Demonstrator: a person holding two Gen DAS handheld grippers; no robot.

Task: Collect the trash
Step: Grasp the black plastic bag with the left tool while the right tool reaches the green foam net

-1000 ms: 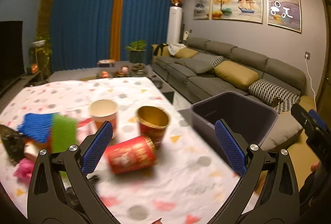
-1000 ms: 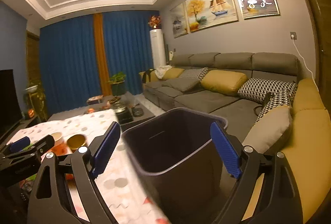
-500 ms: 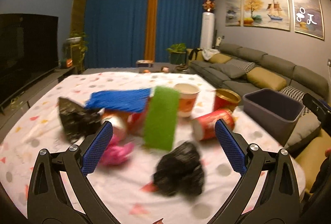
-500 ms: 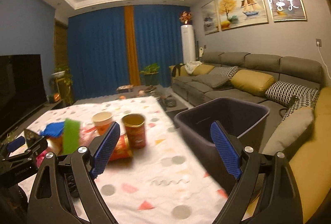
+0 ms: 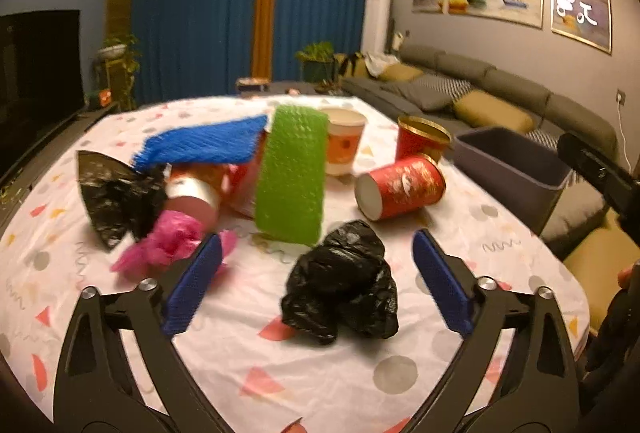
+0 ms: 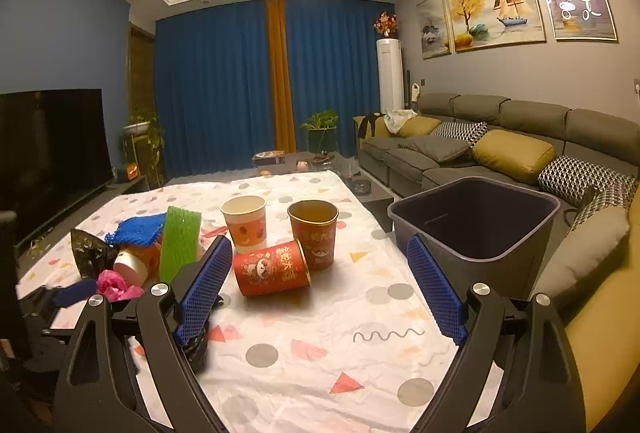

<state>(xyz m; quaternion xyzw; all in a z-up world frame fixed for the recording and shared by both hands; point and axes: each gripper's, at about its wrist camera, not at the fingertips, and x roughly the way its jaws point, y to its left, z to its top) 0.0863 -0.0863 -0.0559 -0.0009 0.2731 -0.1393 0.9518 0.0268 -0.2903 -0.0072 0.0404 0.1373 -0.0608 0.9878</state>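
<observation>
A crumpled black bag (image 5: 344,289) lies on the patterned tablecloth (image 5: 248,353) between the fingers of my left gripper (image 5: 316,235), whose jaws are closing; the pads are apart from the bag. Behind it are a green foam net (image 5: 292,173), a blue foam net (image 5: 204,145), a pink bag (image 5: 172,241), another black bag (image 5: 116,193), a tipped red cup (image 5: 400,187), an upright red cup (image 5: 422,141) and a paper cup (image 5: 344,145). My right gripper (image 6: 318,239) is open and empty, with the tipped red cup (image 6: 272,267) just ahead.
A dark grey bin (image 6: 476,221) stands off the table's right edge, in front of a grey sofa (image 6: 500,149) with cushions. A television (image 6: 48,149) is at the left. The tablecloth (image 6: 340,333) near my right gripper is bare.
Both views have swung left from the bin toward the trash pile. The left gripper has come lower and closer to the black bag, and its jaws have narrowed a little.
</observation>
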